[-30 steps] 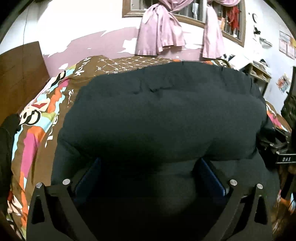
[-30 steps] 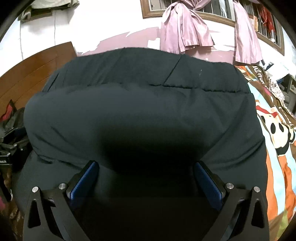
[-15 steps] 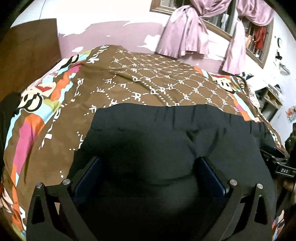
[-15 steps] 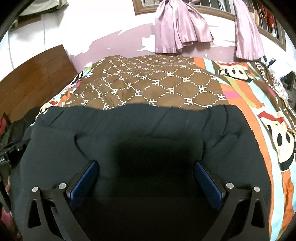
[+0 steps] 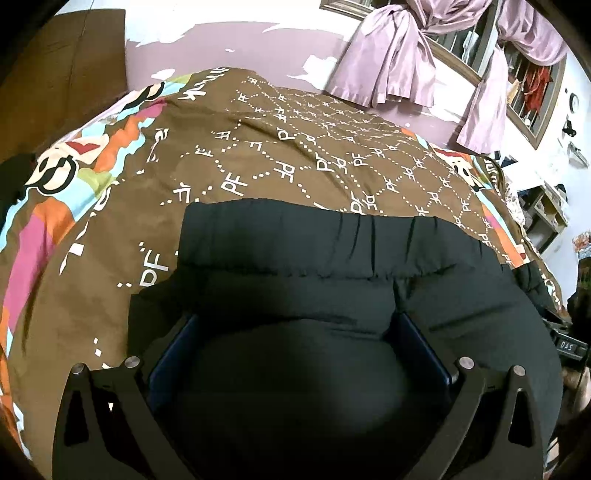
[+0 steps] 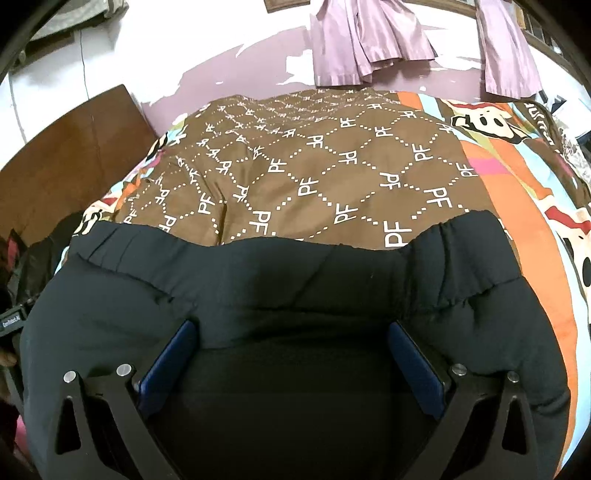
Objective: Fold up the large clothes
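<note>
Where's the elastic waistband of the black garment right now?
In both wrist views, the waistband lies across the brown patterned bedspread, just beyond both grippers, far from the pink curtains.

Black claw (image 5: 293, 354) frames (silver screws), blue pads (image 6: 168, 363).

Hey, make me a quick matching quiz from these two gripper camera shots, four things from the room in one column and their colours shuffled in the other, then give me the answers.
Things:
1. padded jacket
2. curtains
3. middle panel of the bedspread
4. pads on the fingers of the right hand-held gripper

Colours:
A. blue
B. brown with white lettering
C. black
D. pale purple

Pairs: 1-C, 2-D, 3-B, 4-A
</note>
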A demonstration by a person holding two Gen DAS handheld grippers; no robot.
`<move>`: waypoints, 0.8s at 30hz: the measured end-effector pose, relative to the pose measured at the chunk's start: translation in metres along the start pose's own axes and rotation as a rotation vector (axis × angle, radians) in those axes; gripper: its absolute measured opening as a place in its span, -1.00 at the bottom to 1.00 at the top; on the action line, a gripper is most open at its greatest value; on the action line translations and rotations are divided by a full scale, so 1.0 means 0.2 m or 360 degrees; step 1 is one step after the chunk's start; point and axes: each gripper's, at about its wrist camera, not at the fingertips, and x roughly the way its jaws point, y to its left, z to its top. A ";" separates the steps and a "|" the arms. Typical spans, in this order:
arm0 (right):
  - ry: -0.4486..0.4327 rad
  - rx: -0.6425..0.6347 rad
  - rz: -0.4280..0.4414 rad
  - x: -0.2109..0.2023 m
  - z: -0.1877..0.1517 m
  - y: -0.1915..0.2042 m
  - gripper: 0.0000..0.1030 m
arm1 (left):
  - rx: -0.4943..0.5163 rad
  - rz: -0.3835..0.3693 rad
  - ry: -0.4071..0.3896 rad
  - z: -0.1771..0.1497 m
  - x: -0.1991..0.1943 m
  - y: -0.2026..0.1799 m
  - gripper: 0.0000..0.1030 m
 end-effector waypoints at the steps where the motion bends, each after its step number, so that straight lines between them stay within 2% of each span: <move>1: -0.0004 0.0002 0.0002 0.00 0.00 0.00 1.00 | 0.0000 -0.0003 -0.0001 0.00 0.00 0.00 0.99; 24: -0.0048 -0.0003 -0.0006 0.00 -0.04 0.00 1.00 | 0.0010 -0.0002 -0.0016 -0.02 0.02 -0.02 0.99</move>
